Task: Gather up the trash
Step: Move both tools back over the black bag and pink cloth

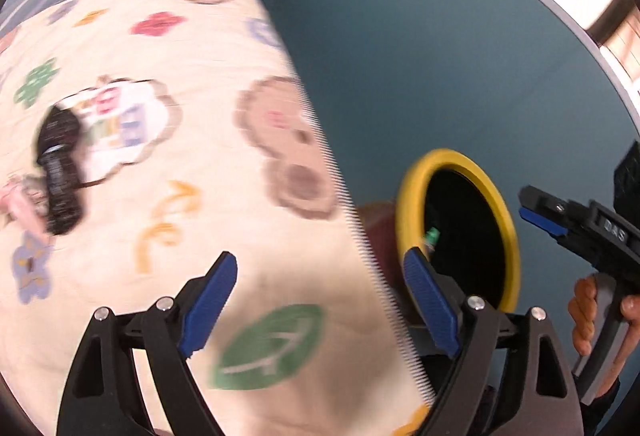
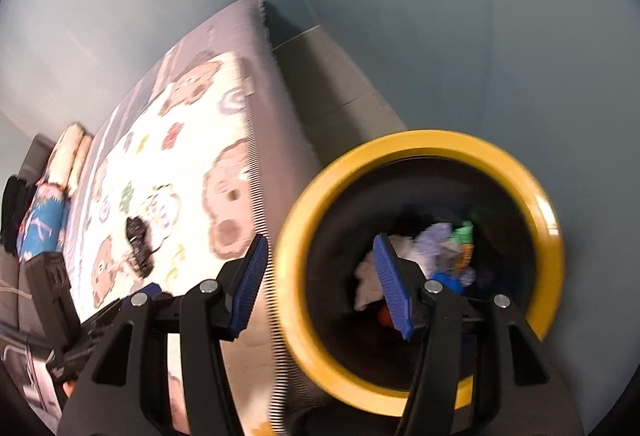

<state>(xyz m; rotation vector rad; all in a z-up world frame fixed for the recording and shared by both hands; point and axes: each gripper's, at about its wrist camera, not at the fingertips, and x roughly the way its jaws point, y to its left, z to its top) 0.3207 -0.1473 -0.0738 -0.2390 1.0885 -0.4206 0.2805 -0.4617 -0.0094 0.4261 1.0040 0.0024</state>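
Observation:
A black bin with a yellow rim (image 2: 420, 142) stands beside a bed, and several crumpled scraps of trash (image 2: 432, 244) lie inside it. In the right wrist view my right gripper (image 2: 320, 240) hangs open over the bin's near rim, with nothing between its pads. My left gripper (image 1: 320, 258) is open and empty above the edge of the cream blanket (image 1: 224, 172), with the bin's rim (image 1: 412, 196) just to its right. A black crumpled item (image 1: 60, 172) lies further left on the blanket, next to a small pink scrap (image 1: 20, 204). It is also in the right wrist view as a black crumpled item (image 2: 140, 240).
The blanket, printed with bears and flowers, covers a grey mattress (image 2: 280, 124). A grey box (image 2: 332, 84) stands behind the bin against the teal wall (image 2: 440, 16). Rolled pillows (image 2: 68, 152) lie at the bed's far end. A person's hand (image 1: 584, 312) holds the right gripper's handle.

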